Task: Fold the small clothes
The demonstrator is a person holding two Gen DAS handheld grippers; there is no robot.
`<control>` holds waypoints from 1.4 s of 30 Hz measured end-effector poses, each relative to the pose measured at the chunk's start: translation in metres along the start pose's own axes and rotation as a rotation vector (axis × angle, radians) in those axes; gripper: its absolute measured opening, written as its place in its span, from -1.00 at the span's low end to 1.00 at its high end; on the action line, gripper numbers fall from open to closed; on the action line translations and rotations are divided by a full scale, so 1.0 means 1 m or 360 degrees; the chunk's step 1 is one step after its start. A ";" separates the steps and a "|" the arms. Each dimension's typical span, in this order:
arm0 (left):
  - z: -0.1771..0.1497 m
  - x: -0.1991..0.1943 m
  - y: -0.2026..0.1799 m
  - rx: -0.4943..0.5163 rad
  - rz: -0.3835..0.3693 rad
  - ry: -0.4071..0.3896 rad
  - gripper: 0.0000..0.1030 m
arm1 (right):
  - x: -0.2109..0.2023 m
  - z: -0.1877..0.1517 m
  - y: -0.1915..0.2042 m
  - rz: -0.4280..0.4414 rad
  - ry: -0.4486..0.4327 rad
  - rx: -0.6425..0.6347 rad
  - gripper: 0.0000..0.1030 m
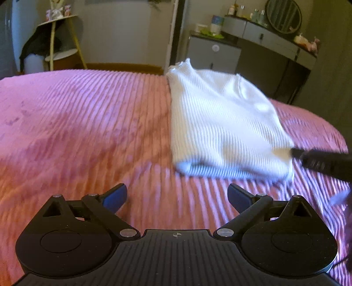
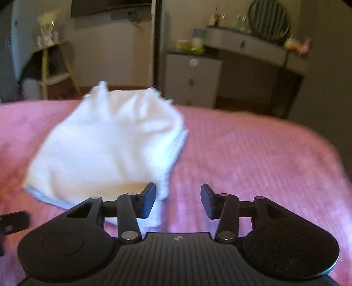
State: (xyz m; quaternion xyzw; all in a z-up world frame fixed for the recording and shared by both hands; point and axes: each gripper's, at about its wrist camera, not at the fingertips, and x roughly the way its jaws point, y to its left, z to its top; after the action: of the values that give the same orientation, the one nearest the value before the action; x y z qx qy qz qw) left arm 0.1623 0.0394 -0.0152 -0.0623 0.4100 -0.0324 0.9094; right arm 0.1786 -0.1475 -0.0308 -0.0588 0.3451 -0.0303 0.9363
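A white ribbed knit garment lies folded on the pink ribbed bedspread. It sits ahead and to the right of my left gripper, which stands wide open over bare cover with nothing between its blue-padded fingers. In the right wrist view the garment lies ahead and to the left. My right gripper is open at the garment's near right corner, which lies behind its left finger; only pink cover shows in the gap. A black finger of the right gripper shows at the garment's right edge.
Beyond the bed's far edge stand a grey cabinet, a grey dressing table with a round mirror and a yellow-legged shelf stand. The bedspread spreads wide to the left of the garment. The bed's right edge curves away.
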 end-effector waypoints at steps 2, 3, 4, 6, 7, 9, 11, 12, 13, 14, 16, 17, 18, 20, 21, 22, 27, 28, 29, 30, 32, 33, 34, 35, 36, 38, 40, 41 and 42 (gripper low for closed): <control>-0.005 -0.002 0.002 -0.0016 0.0006 0.0061 0.95 | -0.007 -0.003 -0.004 -0.0002 0.0046 -0.0001 -0.16; -0.008 -0.003 0.002 -0.0019 0.0006 0.0081 0.95 | -0.013 -0.006 -0.008 0.0054 0.0069 0.0045 -0.14; -0.009 -0.006 0.001 -0.0015 0.0010 0.0093 0.95 | -0.020 -0.011 -0.012 0.0135 0.0093 0.0098 -0.03; -0.012 -0.013 -0.004 0.0025 0.0026 0.0096 0.95 | -0.038 -0.024 -0.017 0.0262 0.0125 0.0187 0.26; -0.013 -0.018 -0.007 0.0051 0.0039 0.0094 0.95 | -0.046 -0.031 -0.017 0.0305 0.0139 0.0208 0.38; -0.014 -0.027 -0.013 0.0091 0.0053 0.0083 0.96 | -0.065 -0.046 -0.013 0.0356 0.0170 0.0209 0.48; -0.015 -0.035 -0.017 0.0114 0.0061 0.0070 0.96 | -0.079 -0.051 -0.008 0.0386 0.0193 0.0186 0.66; -0.016 -0.040 -0.020 0.0128 0.0062 0.0063 0.97 | -0.084 -0.052 -0.007 0.0385 0.0199 0.0187 0.78; -0.016 -0.045 -0.023 0.0143 0.0064 0.0056 0.97 | -0.087 -0.050 -0.004 0.0381 0.0201 0.0195 0.88; -0.017 -0.049 -0.025 0.0158 0.0071 0.0043 0.97 | -0.091 -0.048 -0.002 0.0376 0.0194 0.0207 0.92; -0.017 -0.058 -0.027 0.0185 0.0117 0.0009 0.97 | -0.098 -0.046 0.000 0.0379 0.0169 0.0224 0.92; -0.016 -0.061 -0.027 0.0190 0.0128 0.0003 0.97 | -0.102 -0.045 0.001 0.0382 0.0167 0.0230 0.92; -0.014 -0.064 -0.025 0.0188 0.0137 0.0000 0.97 | -0.105 -0.044 0.001 0.0378 0.0175 0.0234 0.92; -0.011 -0.070 -0.022 0.0168 0.0141 -0.0004 0.97 | -0.105 -0.040 0.005 0.0363 0.0213 0.0234 0.92; -0.009 -0.072 -0.020 0.0159 0.0141 -0.0006 0.97 | -0.107 -0.040 0.007 0.0360 0.0226 0.0229 0.92; -0.007 -0.074 -0.018 0.0152 0.0141 -0.0007 0.98 | -0.109 -0.039 0.008 0.0361 0.0229 0.0221 0.92; 0.004 -0.076 -0.009 0.0108 0.0156 -0.0011 0.98 | -0.116 -0.028 0.020 0.0323 0.0233 0.0149 0.92; 0.006 -0.075 -0.008 0.0105 0.0163 -0.0008 0.98 | -0.115 -0.026 0.022 0.0321 0.0235 0.0140 0.92; 0.007 -0.074 -0.008 0.0105 0.0172 -0.0007 0.98 | -0.116 -0.023 0.023 0.0322 0.0238 0.0130 0.92; 0.008 -0.073 -0.007 0.0107 0.0179 -0.0006 0.98 | -0.116 -0.021 0.024 0.0329 0.0237 0.0122 0.92; 0.010 -0.072 -0.006 0.0112 0.0187 0.0001 0.98 | -0.115 -0.017 0.026 0.0335 0.0243 0.0119 0.92; 0.012 -0.071 -0.005 0.0111 0.0191 0.0005 0.98 | -0.114 -0.015 0.027 0.0333 0.0254 0.0117 0.92; 0.013 -0.071 -0.004 0.0109 0.0194 0.0009 0.98 | -0.112 -0.013 0.028 0.0325 0.0265 0.0119 0.92; 0.014 -0.070 -0.003 0.0105 0.0199 0.0013 0.98 | -0.110 -0.011 0.028 0.0313 0.0274 0.0118 0.92; 0.015 -0.069 -0.002 0.0101 0.0204 0.0018 0.98 | -0.109 -0.009 0.029 0.0301 0.0278 0.0117 0.92; 0.018 -0.067 0.000 0.0096 0.0209 0.0030 0.98 | -0.106 -0.007 0.031 0.0294 0.0283 0.0114 0.92; 0.018 -0.067 0.000 0.0097 0.0207 0.0035 0.98 | -0.104 -0.006 0.032 0.0288 0.0286 0.0110 0.92; 0.019 -0.066 0.001 0.0100 0.0207 0.0037 0.98 | -0.103 -0.005 0.032 0.0287 0.0286 0.0106 0.92; 0.019 -0.066 0.001 0.0104 0.0209 0.0040 0.98 | -0.102 -0.005 0.032 0.0286 0.0285 0.0102 0.92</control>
State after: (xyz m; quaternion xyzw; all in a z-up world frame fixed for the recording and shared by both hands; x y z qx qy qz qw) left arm 0.1330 0.0495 0.0460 -0.0050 0.4232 0.0132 0.9059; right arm 0.0986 -0.1060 0.0272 0.0052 0.4300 0.0375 0.9021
